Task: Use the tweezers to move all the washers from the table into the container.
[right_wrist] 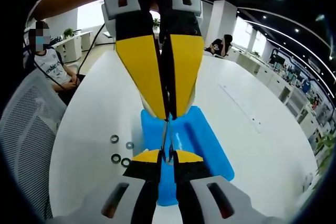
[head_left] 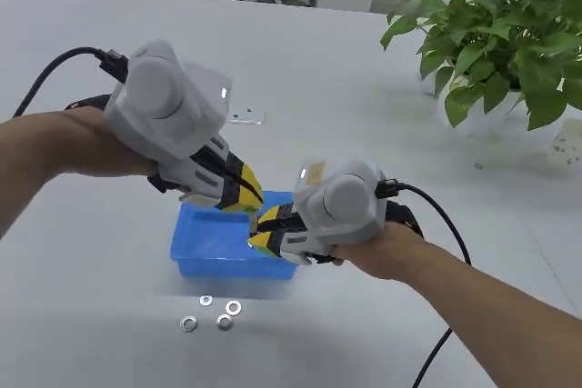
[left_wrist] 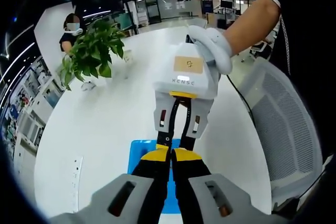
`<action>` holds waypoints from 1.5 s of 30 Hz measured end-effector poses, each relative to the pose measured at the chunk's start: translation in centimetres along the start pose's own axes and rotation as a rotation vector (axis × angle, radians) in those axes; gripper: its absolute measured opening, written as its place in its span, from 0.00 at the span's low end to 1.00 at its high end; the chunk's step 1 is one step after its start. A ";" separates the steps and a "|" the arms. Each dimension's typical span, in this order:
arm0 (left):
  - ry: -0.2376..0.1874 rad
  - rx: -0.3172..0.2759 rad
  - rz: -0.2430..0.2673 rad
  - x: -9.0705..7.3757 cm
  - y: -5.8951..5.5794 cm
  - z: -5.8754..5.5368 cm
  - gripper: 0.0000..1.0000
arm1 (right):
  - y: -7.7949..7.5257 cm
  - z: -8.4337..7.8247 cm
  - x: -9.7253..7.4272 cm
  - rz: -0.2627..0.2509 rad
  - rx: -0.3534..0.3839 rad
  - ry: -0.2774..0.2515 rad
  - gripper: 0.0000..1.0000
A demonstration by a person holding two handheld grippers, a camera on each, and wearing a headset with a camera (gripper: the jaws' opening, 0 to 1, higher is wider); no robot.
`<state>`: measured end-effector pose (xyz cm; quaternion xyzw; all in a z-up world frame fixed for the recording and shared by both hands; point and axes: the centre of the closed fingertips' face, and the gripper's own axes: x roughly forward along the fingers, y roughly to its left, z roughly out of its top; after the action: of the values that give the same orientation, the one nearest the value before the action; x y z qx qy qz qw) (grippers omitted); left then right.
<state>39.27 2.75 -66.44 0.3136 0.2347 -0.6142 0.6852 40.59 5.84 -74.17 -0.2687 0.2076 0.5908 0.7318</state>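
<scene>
- Four washers point(head_left: 234, 308): small flat silver rings, each with a round hole. They lie in a loose cluster on the white worktop point(head_left: 382, 88), just beside the near wall of the container point(head_left: 205, 259) and outside it.
- One container: a shallow rectangular tray in bright blue, resting on the worktop below your two hands.
- One pair of tweezers point(right_wrist: 168, 136): thin and metallic, seen in the right gripper view running between the two sets of tips, above the container.
- Your left tongs point(head_left: 253, 199): yellow-tipped, closed on one end of the tweezers.
- Your right tongs point(head_left: 261, 230): yellow-tipped, closed on the other end, tip to tip with the left.
- One potted plant point(head_left: 491, 34): green and leafy, at the far right of the worktop, well apart.
</scene>
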 end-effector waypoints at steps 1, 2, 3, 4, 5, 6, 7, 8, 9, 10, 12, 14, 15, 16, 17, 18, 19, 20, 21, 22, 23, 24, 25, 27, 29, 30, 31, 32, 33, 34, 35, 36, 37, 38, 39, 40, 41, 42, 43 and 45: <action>0.000 -0.003 0.000 0.1 0.1 -0.1 0.05 | -0.1 -0.1 0.1 0.001 0.005 0.001 0.11; 0.001 -0.004 0.002 0.3 0.1 -0.2 0.05 | -0.1 -0.2 0.2 0.002 0.010 0.002 0.11; 0.002 -0.008 0.002 0.4 0.2 -0.4 0.05 | -0.2 -0.4 0.4 0.002 0.018 0.003 0.11; 0.002 -0.010 0.003 0.5 0.3 -0.5 0.05 | -0.2 -0.5 0.5 0.005 0.024 0.004 0.11; 0.003 -0.013 0.003 0.7 0.4 -0.7 0.05 | -0.3 -0.7 0.7 0.005 0.026 0.007 0.11; 0.004 -0.016 0.004 0.8 0.4 -0.8 0.05 | -0.3 -0.9 0.8 0.007 0.032 0.010 0.11; 0.003 -0.023 0.003 0.9 0.5 -0.9 0.05 | -0.4 -1.0 0.9 0.009 0.033 0.012 0.11; 0.002 -0.026 0.003 1.0 0.5 -1.0 0.05 | -0.4 -1.1 0.9 0.011 0.034 0.015 0.11; 0.001 -0.030 0.004 1.1 0.5 -1.1 0.05 | -0.4 -1.2 1.1 0.013 0.038 0.019 0.11; 0.001 -0.034 0.004 1.2 0.5 -1.3 0.05 | -0.4 -1.4 1.1 0.015 0.044 0.021 0.11; 0.004 -0.038 0.005 1.3 0.6 -1.5 0.05 | -0.4 -1.6 1.3 0.021 0.050 0.025 0.11; 0.008 -0.043 0.006 1.5 0.7 -1.8 0.05 | -0.4 -1.9 1.5 0.024 0.054 0.033 0.11; 0.008 -0.045 0.006 1.6 0.7 -1.9 0.05 | -0.4 -1.9 1.6 0.028 0.059 0.034 0.11; 0.007 -0.048 0.005 1.7 0.7 -2.0 0.05 | -0.4 -2.0 1.7 0.032 0.067 0.034 0.11; 0.007 -0.049 0.006 1.8 0.8 -2.0 0.05 | -0.4 -2.1 1.9 0.034 0.071 0.038 0.11; 0.006 -0.049 0.006 1.9 0.8 -2.1 0.05 | -0.5 -2.1 1.9 0.032 0.070 0.039 0.11; 0.001 -0.053 0.007 1.9 0.9 -2.1 0.05 | -0.6 -2.2 2.0 0.033 0.071 0.042 0.11; -0.001 -0.057 0.010 2.0 1.1 -2.2 0.05 | -0.7 -2.2 2.0 0.034 0.074 0.044 0.11; -0.001 -0.058 0.010 2.0 1.1 -2.2 0.05 | -0.7 -2.3 2.0 0.033 0.075 0.046 0.11; -0.001 -0.058 0.011 2.0 1.2 -2.2 0.05 | -0.7 -2.3 2.0 0.034 0.077 0.046 0.11; -0.002 -0.059 0.011 2.0 1.2 -2.3 0.05 | -0.7 -2.3 2.0 0.036 0.079 0.045 0.11; -0.002 -0.059 0.011 1.9 1.2 -2.3 0.05 | -0.7 -2.3 2.0 0.037 0.081 0.045 0.11; -0.001 -0.059 0.012 1.9 1.2 -2.3 0.05 | -0.8 -2.3 2.0 0.036 0.080 0.045 0.11; 0.002 -0.059 0.013 1.9 1.3 -2.4 0.05 | -0.8 -2.4 2.0 0.035 0.081 0.047 0.11; 0.003 -0.057 0.013 1.9 1.2 -2.5 0.05 | -0.7 -2.4 2.1 0.038 0.080 0.047 0.11; 0.003 -0.056 0.013 1.9 1.2 -2.5 0.05 | -0.7 -2.4 2.1 0.038 0.077 0.047 0.11; 0.004 -0.055 0.013 1.9 1.2 -2.5 0.05 | -0.7 -2.4 2.1 0.038 0.076 0.048 0.11; 0.004 -0.055 0.013 1.9 1.2 -2.5 0.05 | -0.7 -2.4 2.1 0.037 0.074 0.047 0.11; 0.005 -0.053 0.013 1.9 1.2 -2.5 0.05 | -0.7 -2.4 2.1 0.037 0.074 0.047 0.11; 0.006 -0.052 0.013 1.8 1.2 -2.5 0.05 | -0.7 -2.4 2.1 0.037 0.073 0.047 0.11; 0.006 -0.051 0.014 1.8 1.2 -2.5 0.05 | -0.6 -2.4 2.0 0.037 0.072 0.047 0.11; 0.005 -0.051 0.014 1.8 1.2 -2.5 0.05 | -0.6 -2.3 2.0 0.037 0.071 0.046 0.11; 0.004 -0.051 0.014 1.7 1.2 -2.4 0.05 | -0.6 -2.3 1.9 0.035 0.068 0.045 0.11; 0.005 -0.050 0.015 1.7 1.2 -2.4 0.05 | -0.6 -2.2 1.9 0.034 0.067 0.045 0.11; 0.004 -0.049 0.016 1.6 1.2 -2.3 0.05 | -0.6 -2.2 1.8 0.033 0.068 0.042 0.11; 0.003 -0.050 0.015 1.5 1.1 -2.3 0.05 | -0.6 -2.1 1.8 0.032 0.068 0.040 0.11; 0.003 -0.050 0.017 1.4 1.1 -2.2 0.05 | -0.6 -2.1 1.8 0.031 0.067 0.039 0.11; 0.002 -0.052 0.018 1.4 1.1 -2.2 0.05 | -0.6 -2.0 1.7 0.030 0.067 0.037 0.11; 0.000 -0.055 0.018 1.3 1.1 -2.2 0.05 | -0.6 -2.0 1.7 0.030 0.067 0.035 0.11; -0.002 -0.058 0.020 1.2 1.1 -2.2 0.05 | -0.6 -1.9 1.5 0.029 0.068 0.031 0.11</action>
<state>40.67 3.54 -68.60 0.2952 0.2487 -0.6006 0.7002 41.49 5.70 -76.49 -0.2498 0.2427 0.5896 0.7287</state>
